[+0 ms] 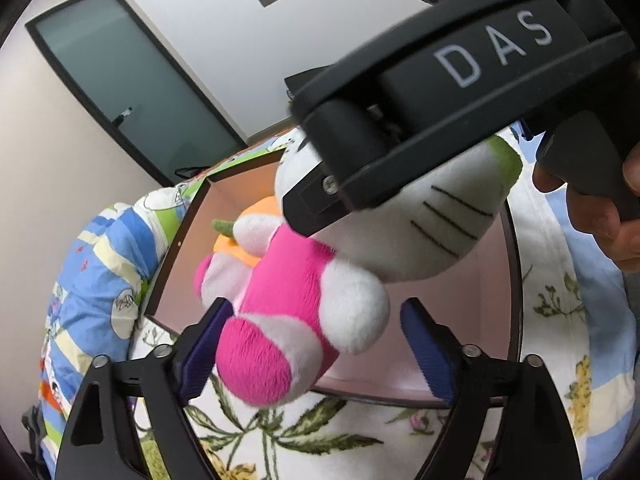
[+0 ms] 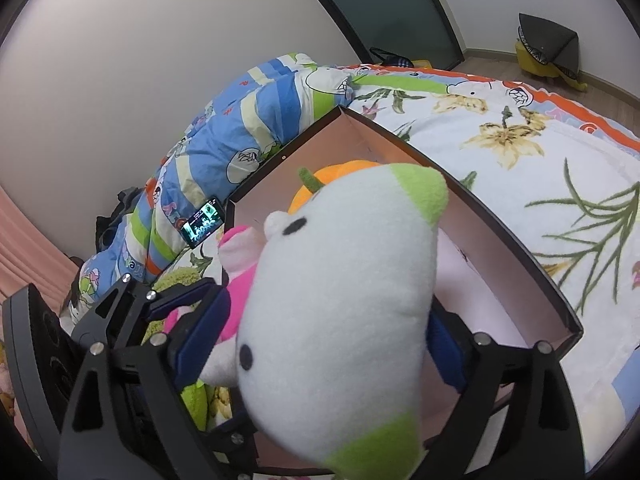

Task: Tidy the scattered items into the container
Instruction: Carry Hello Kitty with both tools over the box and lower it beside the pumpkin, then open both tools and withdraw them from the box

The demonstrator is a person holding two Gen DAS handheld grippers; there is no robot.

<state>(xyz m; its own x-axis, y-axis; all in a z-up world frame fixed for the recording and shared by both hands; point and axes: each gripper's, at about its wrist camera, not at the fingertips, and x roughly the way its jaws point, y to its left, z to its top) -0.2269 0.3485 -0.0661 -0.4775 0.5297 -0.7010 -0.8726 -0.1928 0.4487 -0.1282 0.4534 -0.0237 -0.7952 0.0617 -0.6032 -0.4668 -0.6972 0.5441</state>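
A plush cat with a white head, green ears and a pink body (image 1: 304, 280) hangs over an open cardboard box (image 1: 516, 280) on the bed. My right gripper (image 2: 320, 344) is shut on the plush cat's head (image 2: 340, 300); it also shows from outside in the left wrist view (image 1: 400, 152). My left gripper (image 1: 316, 344) is open, its blue fingers (image 1: 204, 344) on either side of the plush's pink legs without squeezing them. An orange plush with a green stalk (image 1: 236, 240) lies inside the box; it also shows in the right wrist view (image 2: 340, 172).
The box (image 2: 500, 220) sits on a floral bedspread (image 2: 540, 152). A rolled cartoon quilt (image 2: 240, 128) lies along the wall, with a lit phone (image 2: 202, 222) leaning on it. A glass door (image 1: 128, 80) and a dark folded object (image 2: 548, 44) on the floor are beyond.
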